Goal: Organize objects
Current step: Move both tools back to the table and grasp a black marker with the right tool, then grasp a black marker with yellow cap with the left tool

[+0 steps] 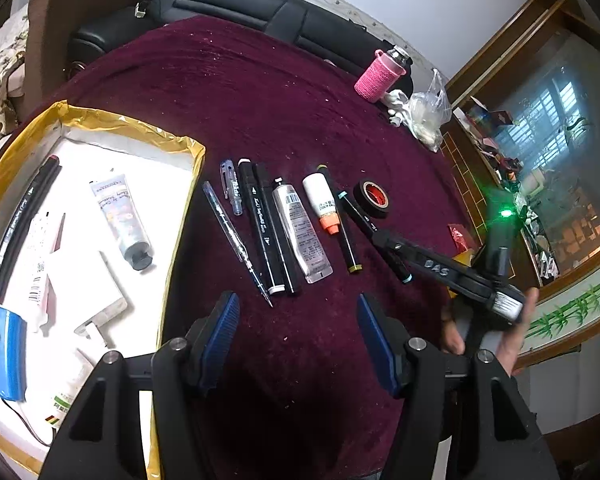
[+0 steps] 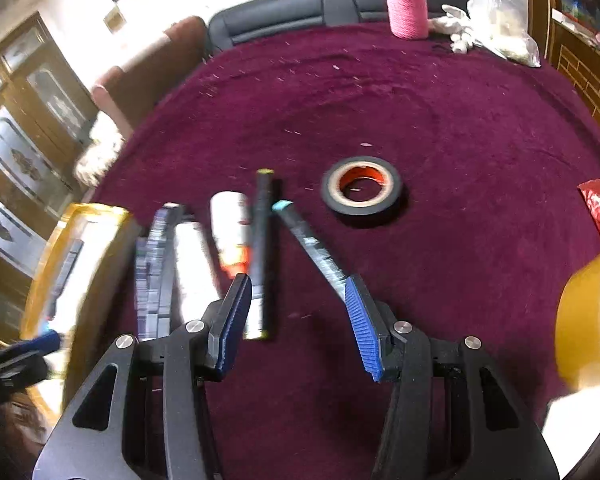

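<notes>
We hold both tongs spread and empty above the maroon desk (image 1: 300, 92): the left tongs (image 1: 298, 340) near the yellow-rimmed box (image 1: 100, 120), the right tongs (image 2: 300, 324) over the row of pens. The teal-capped marker (image 2: 312, 248) lies slanted beside the black tape roll (image 2: 362, 186).
</notes>
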`<state>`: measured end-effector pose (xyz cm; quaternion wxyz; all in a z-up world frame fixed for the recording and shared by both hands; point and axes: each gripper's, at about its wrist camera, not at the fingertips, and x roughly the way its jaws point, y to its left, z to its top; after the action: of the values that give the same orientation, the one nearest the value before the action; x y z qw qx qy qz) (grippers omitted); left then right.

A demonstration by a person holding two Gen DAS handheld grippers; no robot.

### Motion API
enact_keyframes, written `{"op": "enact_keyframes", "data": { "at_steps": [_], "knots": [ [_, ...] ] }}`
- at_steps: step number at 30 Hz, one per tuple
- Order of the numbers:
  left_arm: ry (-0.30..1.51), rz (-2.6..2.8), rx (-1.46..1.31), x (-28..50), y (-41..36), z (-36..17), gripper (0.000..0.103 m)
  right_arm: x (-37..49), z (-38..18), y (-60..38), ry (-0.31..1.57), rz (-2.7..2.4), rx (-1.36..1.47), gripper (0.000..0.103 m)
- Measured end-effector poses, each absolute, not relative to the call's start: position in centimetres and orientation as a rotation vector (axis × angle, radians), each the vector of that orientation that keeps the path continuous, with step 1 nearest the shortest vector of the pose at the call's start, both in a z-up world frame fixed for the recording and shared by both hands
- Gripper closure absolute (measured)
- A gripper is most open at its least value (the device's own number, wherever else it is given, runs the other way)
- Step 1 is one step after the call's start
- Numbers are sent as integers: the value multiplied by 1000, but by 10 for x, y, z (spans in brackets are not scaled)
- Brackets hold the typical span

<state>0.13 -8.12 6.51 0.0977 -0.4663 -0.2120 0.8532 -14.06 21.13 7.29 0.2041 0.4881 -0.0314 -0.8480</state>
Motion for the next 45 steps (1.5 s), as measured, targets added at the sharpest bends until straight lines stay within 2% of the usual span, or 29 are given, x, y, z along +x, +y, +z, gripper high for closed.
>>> {"op": "enact_keyframes", "data": {
  "at_steps": [6,9,10,13,21,27,31,37,45],
  "knots": [
    [-609,2576,-1366,6,-90,72,42,-150,56,201,42,-2345,1359,55],
    [-609,2584,-1366,7,-92,73,42,-152,56,197,96,-2375,1368,69],
    [-605,2585,-1368,7,-91,73,42,-151,57,197,105,-2383,1375,81],
    [-592,2570,-1378,6,-88,72,42,-146,57,199,96,-2387,1386,88],
    [-523,2510,-1403,-12,-58,71,42,-115,57,203,45,-2368,1445,88],
    [-489,2448,-1438,-37,-29,64,42,-87,55,222,-105,-2357,1470,88],
    [-472,2430,-1473,-52,-14,58,42,-72,55,227,-124,-2340,1462,88],
    [-432,2383,-1551,-81,12,44,42,-71,53,246,-213,-2346,1458,88],
    [-341,2354,-1710,-128,48,18,45,-70,54,249,-240,-2357,1443,88]
  ]
}}
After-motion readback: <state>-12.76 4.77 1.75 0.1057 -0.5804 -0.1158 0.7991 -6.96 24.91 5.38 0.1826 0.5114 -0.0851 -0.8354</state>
